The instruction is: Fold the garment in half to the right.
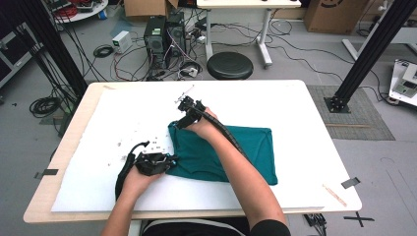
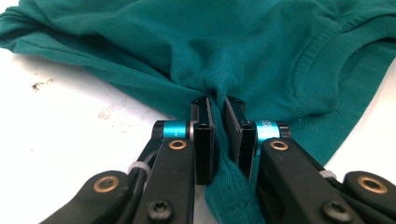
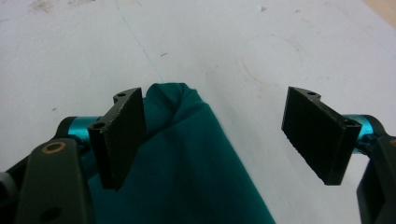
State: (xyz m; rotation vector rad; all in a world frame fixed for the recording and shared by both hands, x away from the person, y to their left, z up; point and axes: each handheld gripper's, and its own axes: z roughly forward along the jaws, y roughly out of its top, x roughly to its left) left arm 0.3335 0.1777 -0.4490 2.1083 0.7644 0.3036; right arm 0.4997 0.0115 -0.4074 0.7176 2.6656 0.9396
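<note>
Teal T-shirt (image 1: 223, 152): folded flat, mid-table on the white sheet (image 1: 295, 108). Left gripper (image 2: 218, 122): clenched on a bunched hem edge. Right gripper (image 3: 219, 135): jaws spread over the far corner, nothing pinched. Step: folding. Next, likely: lower, close on that corner.

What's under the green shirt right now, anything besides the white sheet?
The green shirt lies flat on the white sheet that covers the table. The bare sheet around it carries just small specks. Anything under the folded cloth is covered and cannot be seen.
</note>
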